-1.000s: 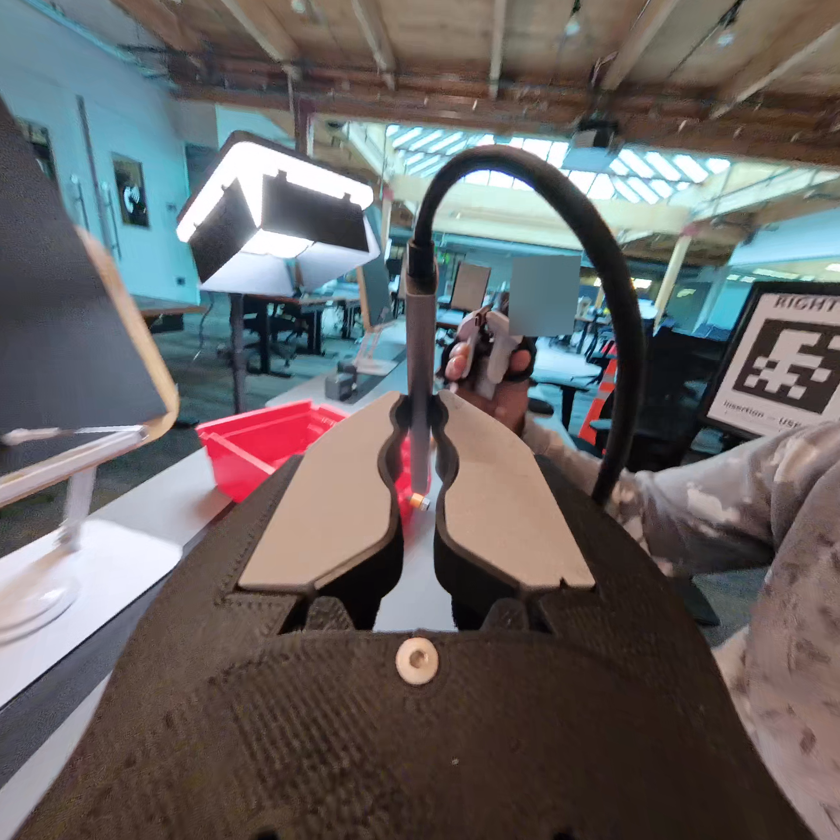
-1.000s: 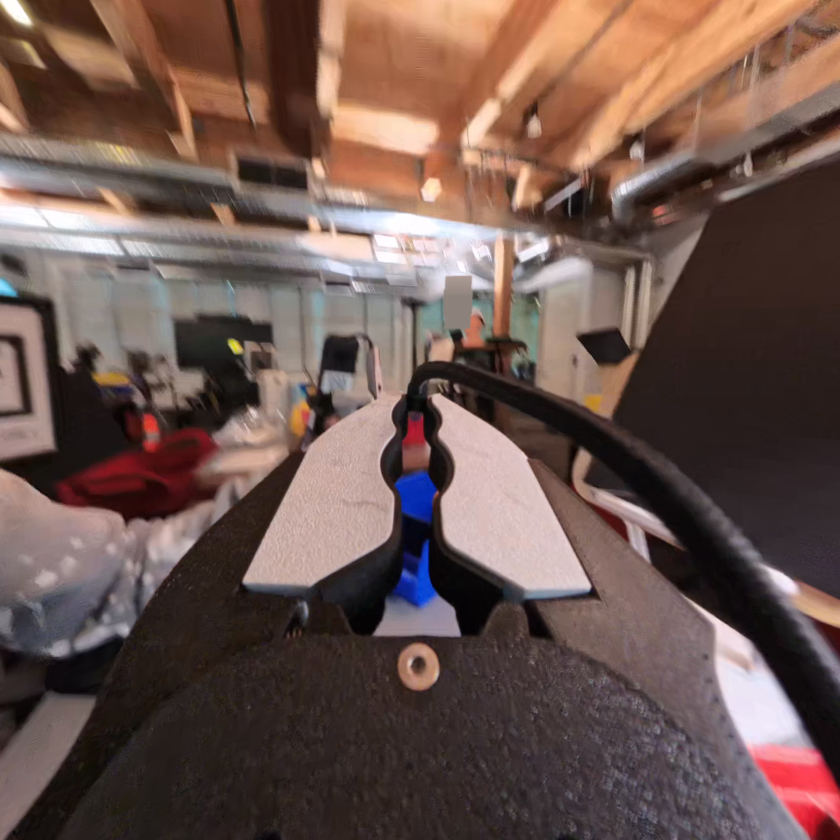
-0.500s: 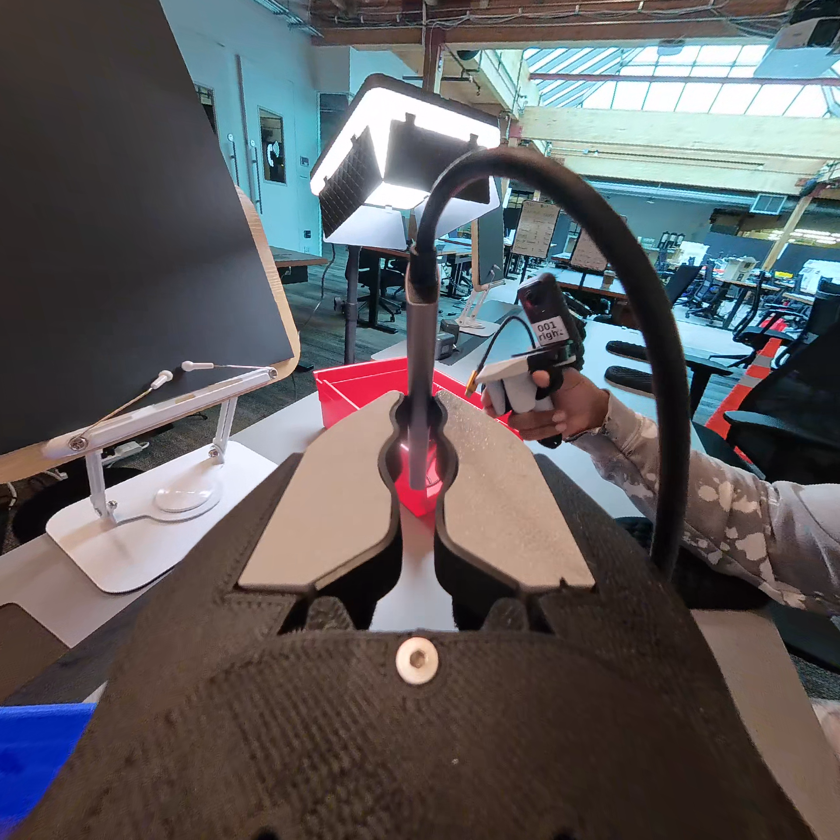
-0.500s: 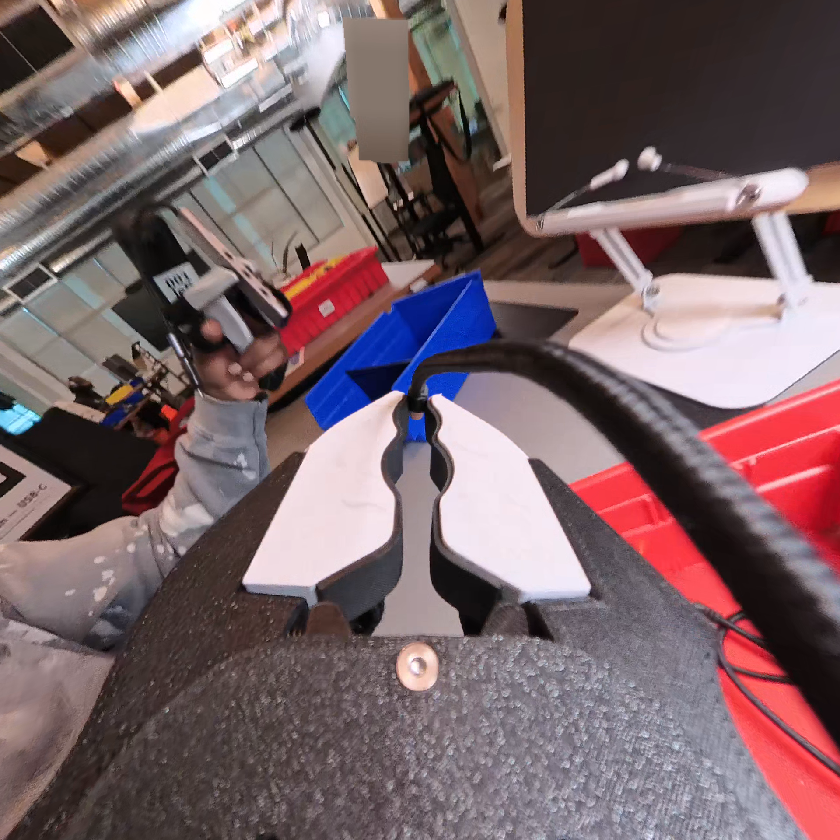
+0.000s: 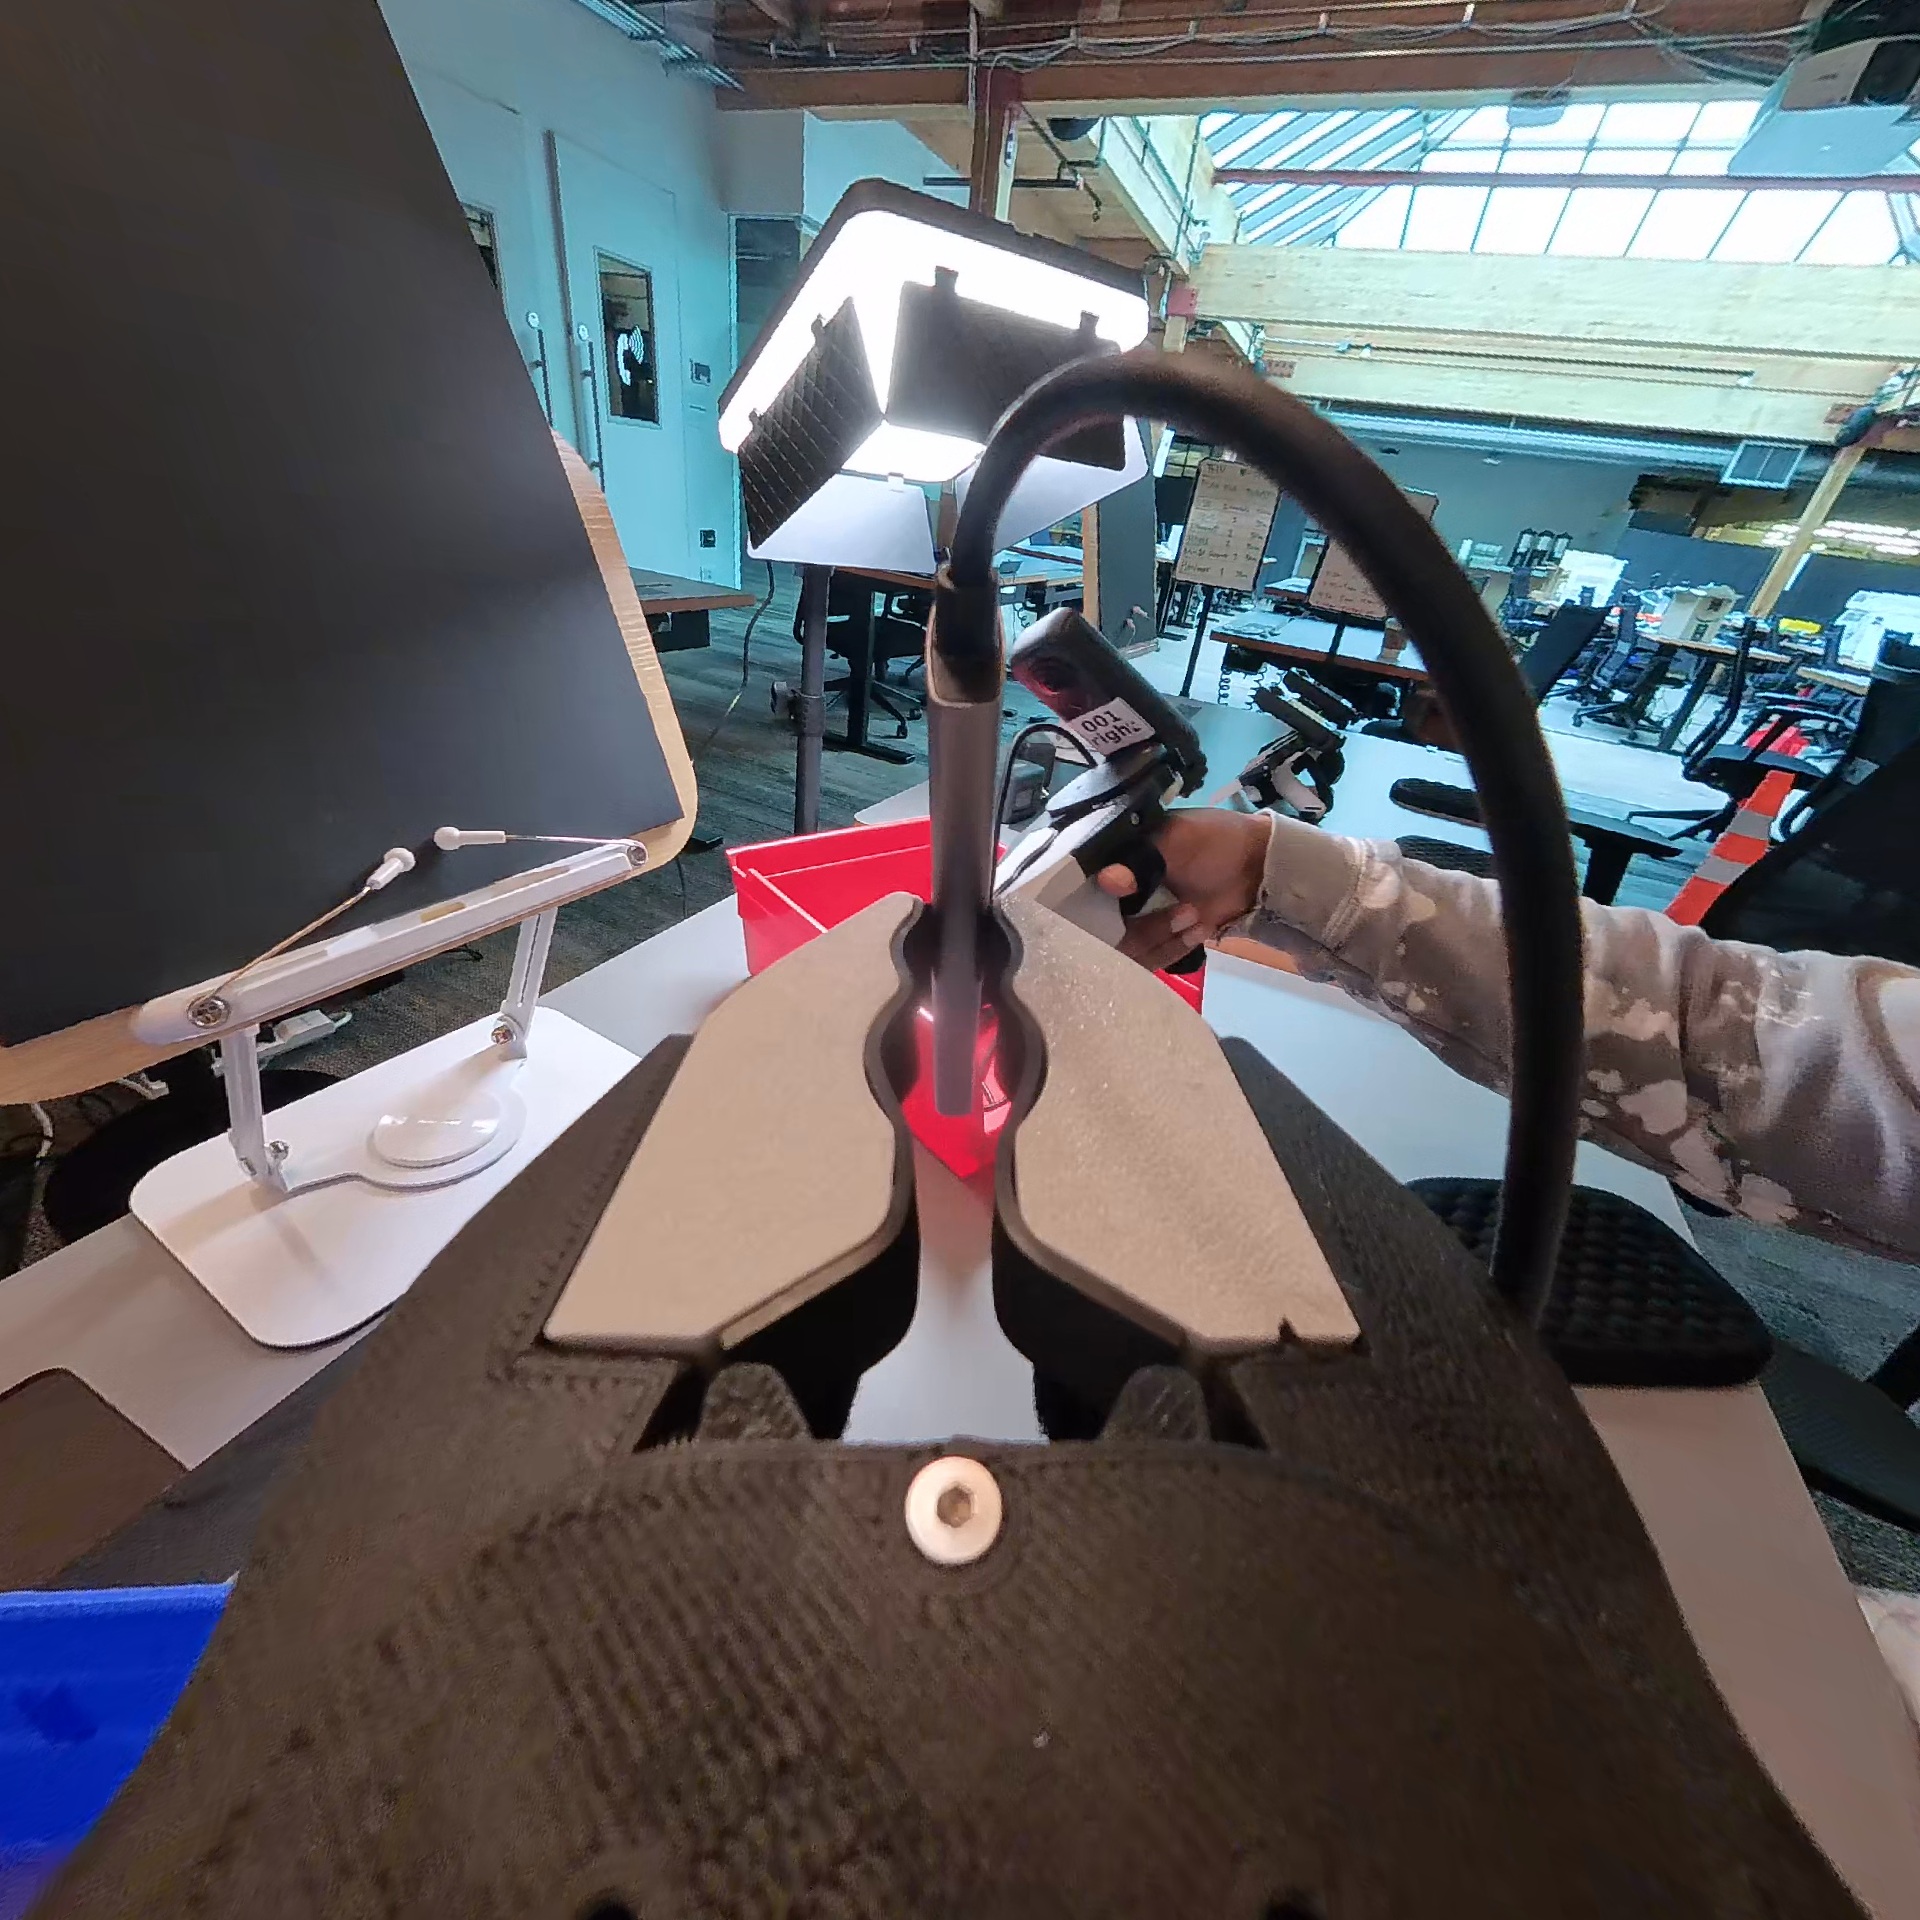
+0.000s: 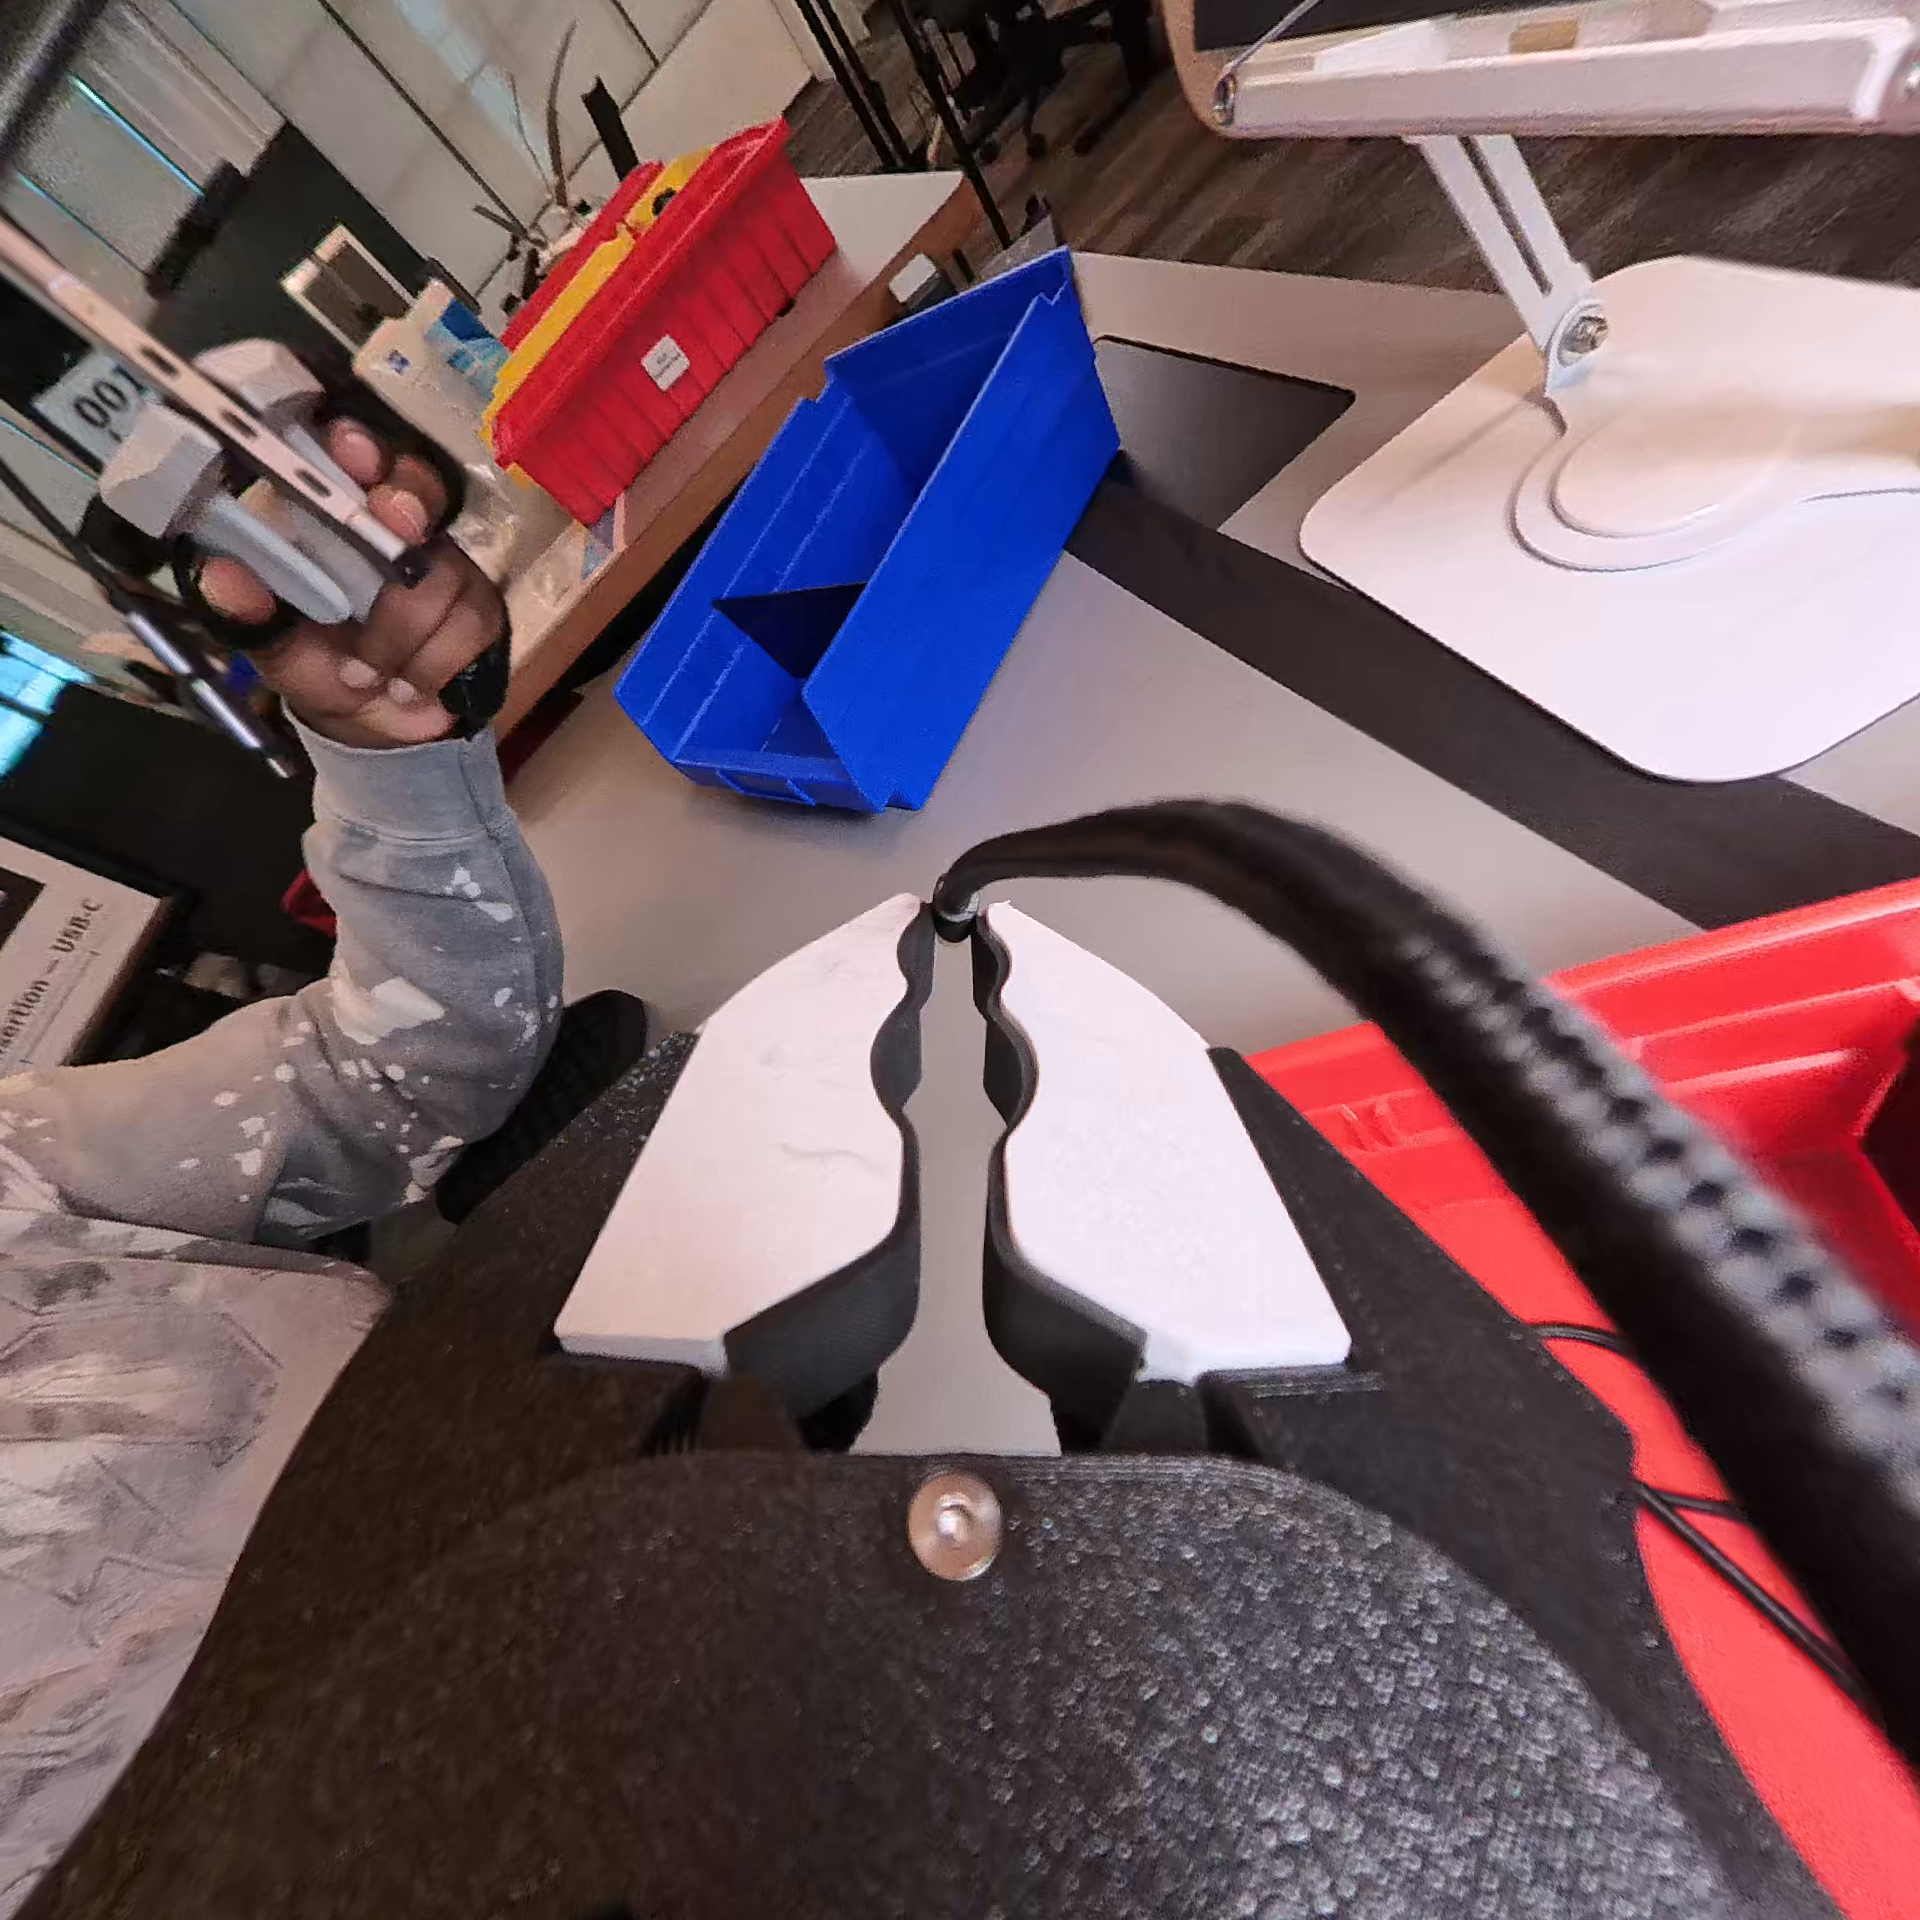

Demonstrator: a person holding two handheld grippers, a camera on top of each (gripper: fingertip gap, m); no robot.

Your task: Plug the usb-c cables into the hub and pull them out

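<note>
Right hand-held gripper [image 6: 954, 925] lower, toward red bin [image 6: 1704, 1049]

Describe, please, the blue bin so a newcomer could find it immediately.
On the grey table, look left of the white stand base. The blue bin sits near the table's far edge, open-topped with a divider inside. The other bins nearby are red; it alone is blue.

Matt grey metal hub [image 5: 954, 894], braided black cable [image 6: 1558, 1070], glossy plastic blue bin [image 6: 894, 561].
</note>
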